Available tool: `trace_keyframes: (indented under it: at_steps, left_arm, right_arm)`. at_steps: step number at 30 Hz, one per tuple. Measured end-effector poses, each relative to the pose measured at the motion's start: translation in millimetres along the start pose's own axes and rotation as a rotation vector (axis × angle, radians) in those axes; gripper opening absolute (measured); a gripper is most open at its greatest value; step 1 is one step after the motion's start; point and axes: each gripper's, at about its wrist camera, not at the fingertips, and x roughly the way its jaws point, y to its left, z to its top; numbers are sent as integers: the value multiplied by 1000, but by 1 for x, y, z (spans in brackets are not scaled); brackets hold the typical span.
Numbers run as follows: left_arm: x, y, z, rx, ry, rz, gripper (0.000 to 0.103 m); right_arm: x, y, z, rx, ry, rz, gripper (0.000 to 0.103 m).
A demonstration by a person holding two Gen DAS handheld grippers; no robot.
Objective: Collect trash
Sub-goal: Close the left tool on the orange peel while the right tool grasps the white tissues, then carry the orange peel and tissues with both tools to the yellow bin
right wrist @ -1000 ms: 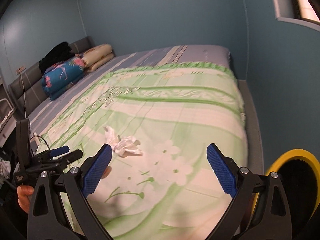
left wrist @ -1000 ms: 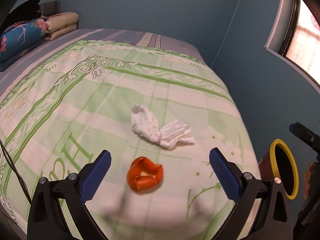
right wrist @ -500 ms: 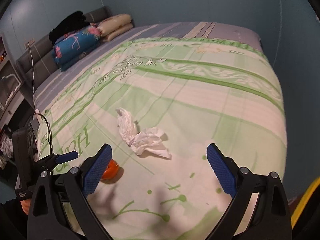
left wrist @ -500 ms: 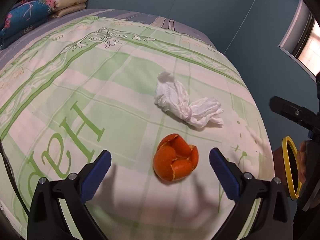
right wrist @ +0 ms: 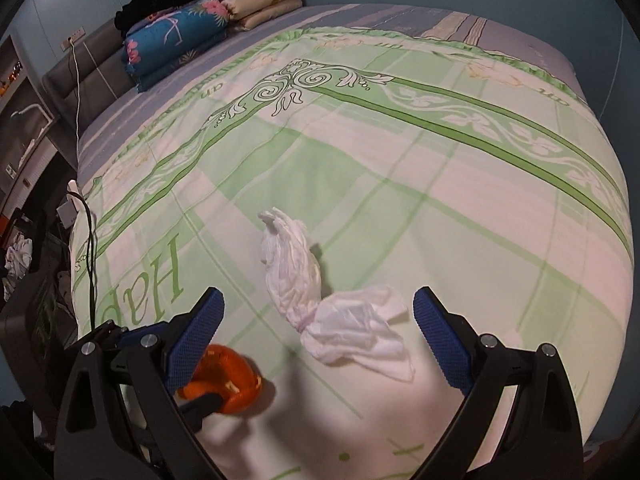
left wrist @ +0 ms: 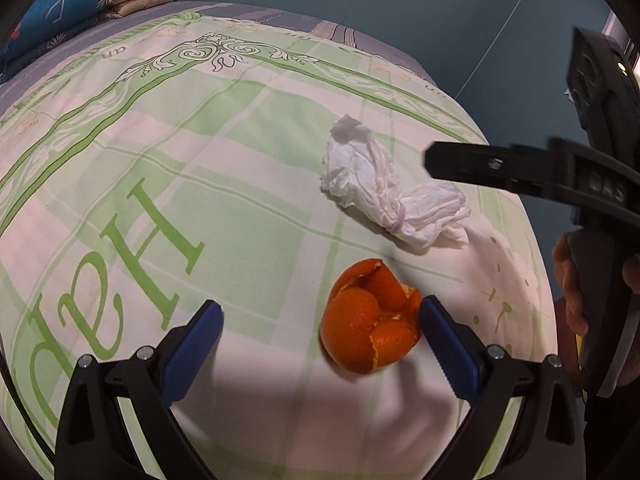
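Observation:
An orange peel [left wrist: 370,326] lies on the green and white bedspread [left wrist: 224,216]. My left gripper [left wrist: 320,344] is open, low over the bed, with the peel between its fingers, against the right blue pad [left wrist: 444,340]. A crumpled white tissue [left wrist: 384,188] lies just beyond the peel. In the right wrist view my right gripper [right wrist: 318,334] is open with the tissue [right wrist: 320,300] between its fingers, not touching either pad. The peel [right wrist: 228,380] shows there at lower left, partly behind the left finger.
Folded quilts and pillows [right wrist: 192,28] are stacked at the head of the bed. A black cable [right wrist: 90,256] hangs over the bed's left edge. Blue walls [left wrist: 400,4] surround the bed. The right gripper's body and the hand holding it [left wrist: 580,216] fill the right of the left wrist view.
Both grippers have moved forward and down toward the bed. The peel now sits between the left fingers and the tissue between the right fingers. Both stay open.

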Motion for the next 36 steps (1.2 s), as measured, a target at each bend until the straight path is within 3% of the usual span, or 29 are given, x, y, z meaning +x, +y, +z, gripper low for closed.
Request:
trace_keyframes:
  at_steps: [8,14,16,17,19,21,29,36]
  left_arm:
    - [5,-3,2,17,-7,10,95]
    - [9,-10,2,42,-6,29,90]
    - [10,-14,2,61,-5,37,74]
    - [11,-17,2,71,-2,28,70]
    - [12,-23,1,86,9,-3,42]
    - [11,-31,1,110,13,-10,35]
    - [-4,-45,1,147,-2,-52,29]
    - [-44,-77,7,201,-82,-65,29]
  right_arm:
    - [35,17,14,-56,54,-9,89]
    - [57,12,17,-49,90,-31,68]
    - [62,9,15,-45,103,-51,56]
    - [64,6,14,-42,110,-59,42]
    - [63,2,11,-38,108,-74,23]
    - [56,-4,10,-36,92,-105,17]
    - [-5,-55,4,68,-21,-178,14]
    - [-75,-74,-10,120,-132,-199,14]
